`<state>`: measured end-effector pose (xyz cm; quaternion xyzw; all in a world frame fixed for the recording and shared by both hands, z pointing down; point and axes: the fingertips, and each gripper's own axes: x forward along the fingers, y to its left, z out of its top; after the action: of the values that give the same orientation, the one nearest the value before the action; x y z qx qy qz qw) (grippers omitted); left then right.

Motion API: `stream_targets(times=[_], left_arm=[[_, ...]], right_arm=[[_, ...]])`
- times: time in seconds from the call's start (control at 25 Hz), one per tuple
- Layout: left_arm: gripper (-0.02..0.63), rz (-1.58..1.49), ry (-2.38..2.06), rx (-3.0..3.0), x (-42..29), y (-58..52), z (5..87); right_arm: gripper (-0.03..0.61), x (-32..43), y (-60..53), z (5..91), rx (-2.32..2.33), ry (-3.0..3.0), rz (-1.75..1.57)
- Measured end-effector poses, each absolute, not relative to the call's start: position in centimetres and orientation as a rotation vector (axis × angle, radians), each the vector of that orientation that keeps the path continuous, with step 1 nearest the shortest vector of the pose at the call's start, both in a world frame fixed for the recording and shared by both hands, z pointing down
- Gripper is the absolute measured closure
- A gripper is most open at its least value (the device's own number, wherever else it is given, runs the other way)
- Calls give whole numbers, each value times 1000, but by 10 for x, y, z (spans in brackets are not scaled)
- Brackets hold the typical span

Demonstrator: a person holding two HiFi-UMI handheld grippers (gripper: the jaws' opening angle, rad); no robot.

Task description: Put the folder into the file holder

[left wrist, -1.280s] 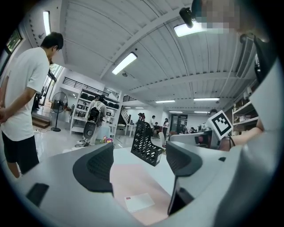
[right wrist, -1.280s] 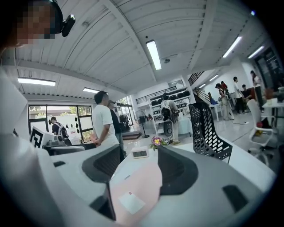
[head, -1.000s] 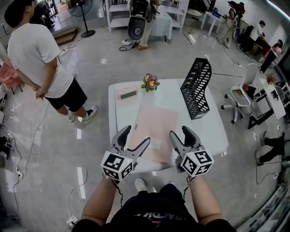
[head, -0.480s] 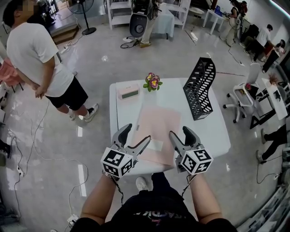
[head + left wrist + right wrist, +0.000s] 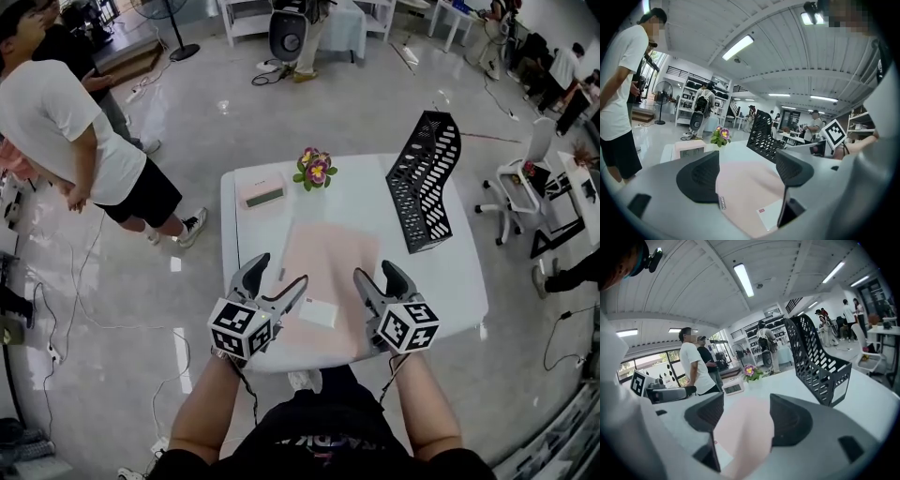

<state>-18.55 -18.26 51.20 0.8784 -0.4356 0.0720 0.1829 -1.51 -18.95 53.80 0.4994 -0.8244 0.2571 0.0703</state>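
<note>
Folder (image 5: 330,267) is lying flat on the table (image 5: 450,281) in head view, with the file holder (image 5: 424,178) standing apart at far right. Left gripper view: my left gripper (image 5: 747,176) is gaping empty over the folder. Right gripper view: my right gripper (image 5: 743,420) has just been opening wider, with nothing pinched.

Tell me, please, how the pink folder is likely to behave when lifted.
The pink folder lies thin and flat on the white table, so it is probably light and may sag when lifted by one edge. Its smooth cover could slide.
</note>
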Motion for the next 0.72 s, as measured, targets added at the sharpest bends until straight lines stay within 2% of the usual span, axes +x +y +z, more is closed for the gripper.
stream_targets(times=[0.72], left_arm=[[245, 455, -1136, 2300, -176, -263, 618]], right_arm=[[255, 10, -256, 644, 1527, -2265, 1128]])
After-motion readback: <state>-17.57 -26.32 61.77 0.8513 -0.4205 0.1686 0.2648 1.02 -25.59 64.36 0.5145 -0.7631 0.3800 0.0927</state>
